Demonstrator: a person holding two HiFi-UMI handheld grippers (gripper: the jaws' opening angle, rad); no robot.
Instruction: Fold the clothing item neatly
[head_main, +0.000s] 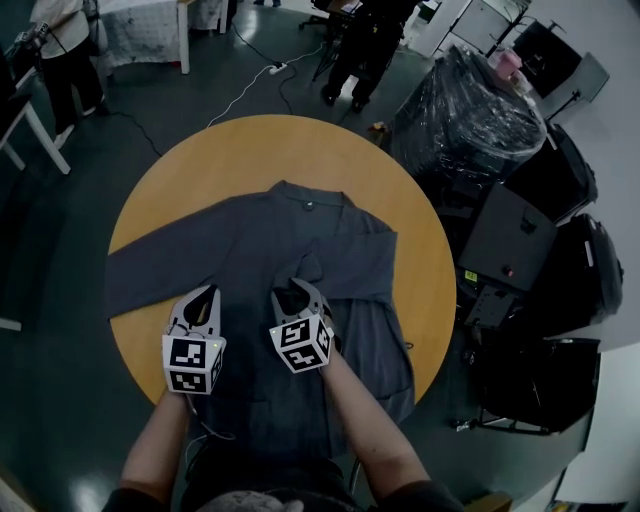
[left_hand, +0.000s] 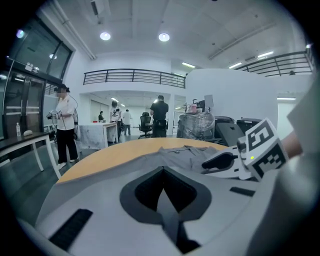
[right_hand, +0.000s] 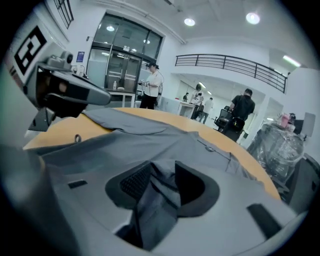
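Over the table (head_main: 200, 170), left tool (head_main: 208, 292) and right tool (head_main: 297, 287) tilt down toward shirt (head_main: 300, 235).

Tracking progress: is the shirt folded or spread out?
Mostly spread: shirt lies flat on the table, one sleeve stretched sideways.

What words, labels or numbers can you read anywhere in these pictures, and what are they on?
None can be read.
The yellow sticker on the black case: too small to read.
The cube on the left gripper and the cube on the right gripper: square marker patterns, no letters.
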